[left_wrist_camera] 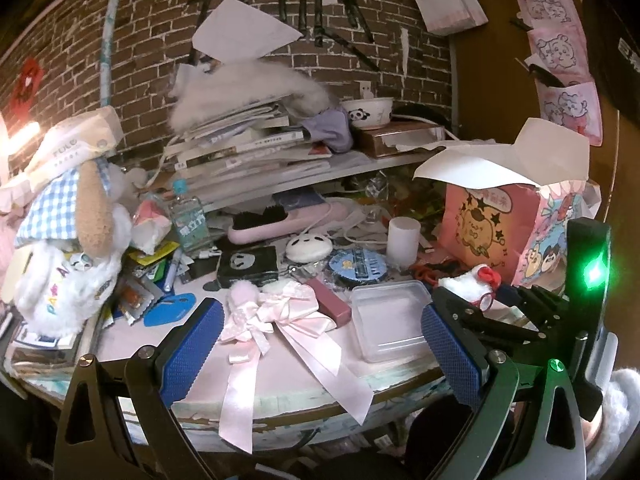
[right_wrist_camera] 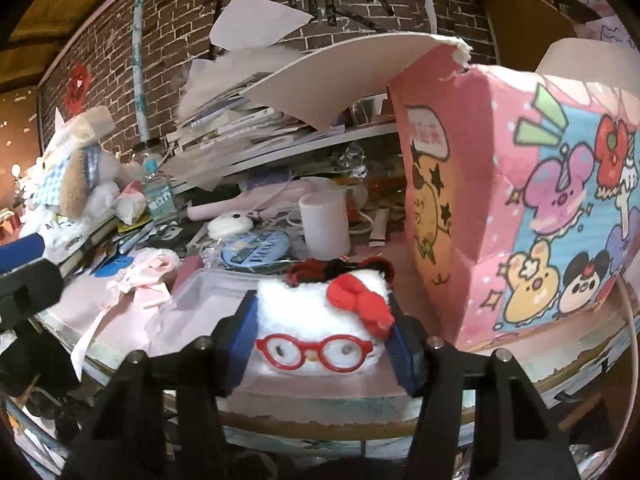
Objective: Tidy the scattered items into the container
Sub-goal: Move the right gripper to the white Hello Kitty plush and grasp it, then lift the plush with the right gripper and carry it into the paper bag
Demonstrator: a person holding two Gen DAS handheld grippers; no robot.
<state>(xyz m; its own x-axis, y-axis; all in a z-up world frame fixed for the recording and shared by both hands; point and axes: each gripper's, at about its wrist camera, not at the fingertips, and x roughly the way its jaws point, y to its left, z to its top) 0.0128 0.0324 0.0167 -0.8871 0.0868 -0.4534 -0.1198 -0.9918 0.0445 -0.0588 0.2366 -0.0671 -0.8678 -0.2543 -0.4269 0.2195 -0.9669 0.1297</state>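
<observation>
- The desk [left_wrist_camera: 304,376] is pink and very messy.
- The pink cartoon box [right_wrist_camera: 520,208] stands open on the right. I think it is the container.
- My left tool [left_wrist_camera: 320,344] is wide apart, holding nothing, over the pink ribbon bow [left_wrist_camera: 280,316].
- My right tool [right_wrist_camera: 320,340] is clamped on the white kitty plush [right_wrist_camera: 320,312], beside the box. I think lifting it up over the box wall comes next.

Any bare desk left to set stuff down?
Bare pink desk between the left tool and blue card, plus the front edge beside the ribbon bow's tails. Behind the clear tray, it's crowded up to the shelf.
</observation>
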